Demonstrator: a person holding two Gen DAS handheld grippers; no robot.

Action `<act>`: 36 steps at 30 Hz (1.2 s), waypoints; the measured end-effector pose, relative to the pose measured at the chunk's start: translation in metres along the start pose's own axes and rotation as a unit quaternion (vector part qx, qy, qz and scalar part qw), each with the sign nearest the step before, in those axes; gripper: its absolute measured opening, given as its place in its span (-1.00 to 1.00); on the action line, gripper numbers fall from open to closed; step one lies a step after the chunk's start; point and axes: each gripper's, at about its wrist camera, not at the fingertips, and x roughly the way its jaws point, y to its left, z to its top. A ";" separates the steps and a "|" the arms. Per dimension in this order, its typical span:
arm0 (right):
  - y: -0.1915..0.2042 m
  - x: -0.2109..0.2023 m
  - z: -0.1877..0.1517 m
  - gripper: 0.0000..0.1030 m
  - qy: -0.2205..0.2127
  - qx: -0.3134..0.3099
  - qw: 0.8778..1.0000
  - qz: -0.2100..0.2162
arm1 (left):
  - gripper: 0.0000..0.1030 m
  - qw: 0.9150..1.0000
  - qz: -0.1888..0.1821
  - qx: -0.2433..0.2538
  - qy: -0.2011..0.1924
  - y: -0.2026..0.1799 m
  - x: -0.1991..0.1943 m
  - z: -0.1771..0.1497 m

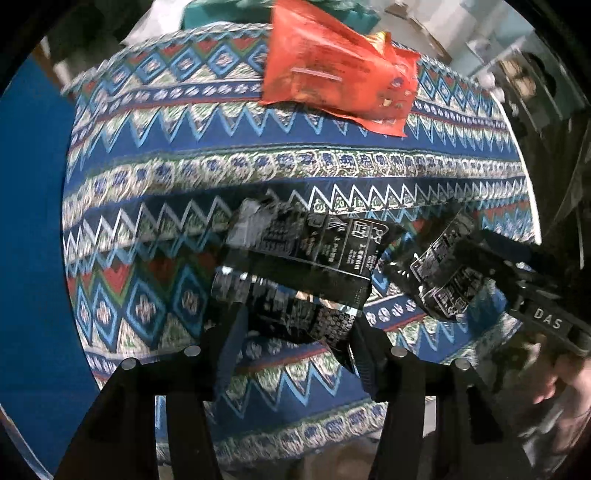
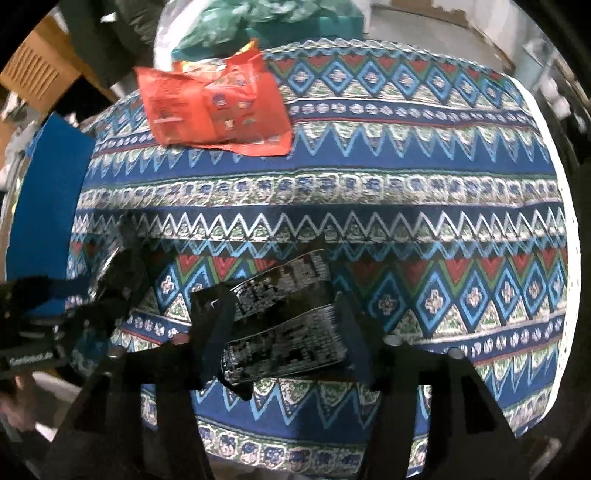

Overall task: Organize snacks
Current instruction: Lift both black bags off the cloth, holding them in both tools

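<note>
Left gripper (image 1: 295,332): fingers set wide, a black snack packet (image 1: 303,273) between them. The packet's crumpled lower end sits between the fingertips, touching or nearly touching both inner faces; whether it is pinched or only bracketed, I cannot tell. Packet printed with white text and symbols, shiny.

Right gripper (image 2: 284,332): also spread, a second black packet (image 2: 284,325) lying across the gap, its ends meeting both fingers. It looks held, lifted off the patterned tablecloth (image 2: 406,184), tilted with its far end higher. From the left wrist camera this same gripper (image 1: 454,280) comes in from the right of the first packet, with the packet (image 1: 439,280) at its tip and a hand (image 1: 565,384) behind it, low at the frame edge.

Both tools are over the near half of the cloth, side by side and close. The left tool (image 2: 88,295) shows dark and blurred at the left edge of the right wrist view.

Orange snack bag (image 1: 340,70) lies flat at the far edge of the tablecloth, well apart from both black packets. Behind it, something teal-green (image 2: 266,18), blurred.
</note>
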 end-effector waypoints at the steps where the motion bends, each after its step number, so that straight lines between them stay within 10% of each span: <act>1: -0.002 -0.003 0.000 0.37 -0.004 0.006 1.000 -0.012 | 0.25 1.000 0.003 -0.006 0.003 0.003 -0.002 -0.002; 26: -0.009 0.011 -0.029 0.59 0.003 0.166 0.986 -0.013 | 0.68 0.992 -0.053 -0.110 0.029 0.044 -0.001 0.003; 36: 0.022 0.036 -0.004 0.64 -0.002 0.109 0.992 -0.067 | 0.72 0.995 -0.020 -0.098 0.019 0.026 0.013 0.025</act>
